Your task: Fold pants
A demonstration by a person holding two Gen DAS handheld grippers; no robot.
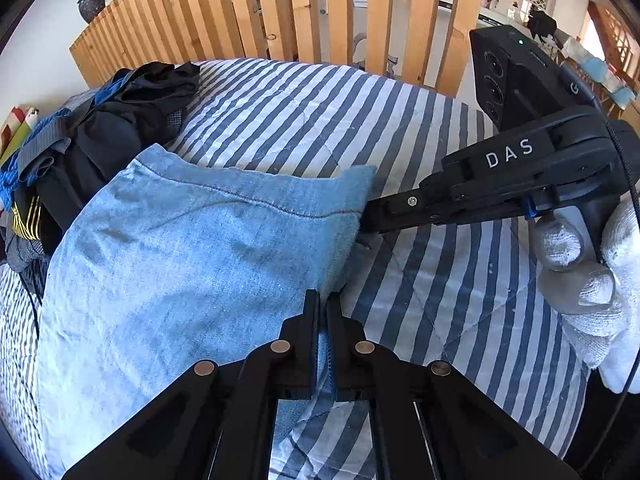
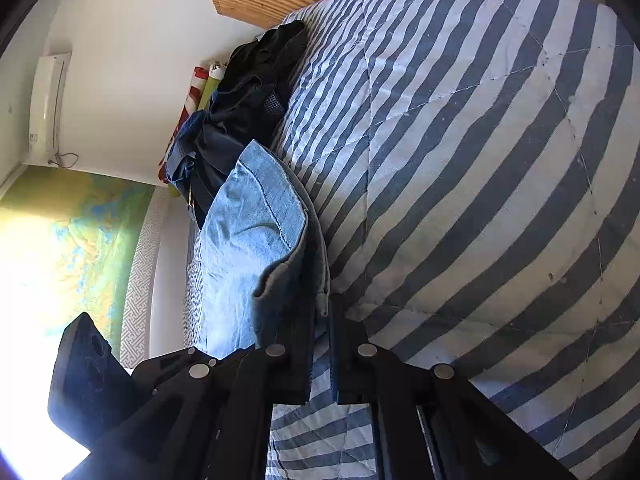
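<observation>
Both grippers clamp one edge of the jeans (image 1: 192, 248): left gripper (image 1: 323, 300) and right gripper (image 1: 366, 220) pinching denim, seemingly to carry the fold across the striped bed (image 1: 440, 280).

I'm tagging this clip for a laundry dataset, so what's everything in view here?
jeans: one, light blue, on the quilt, one edge pinched by both grippers
quilt: one, blue and white stripes, covering the bed
clothes pile: one heap, mostly black and blue, beside the jeans by the wall
slat fence: one, pale wood, behind the bed
pot: one, dark, behind the fence's end
air conditioner: one, white, on the wall
map: one, green and yellow, on the wall
left gripper: black, shut on the jeans
right gripper: black, shut on the jeans
hand: one, white glove, holding the right gripper
</observation>
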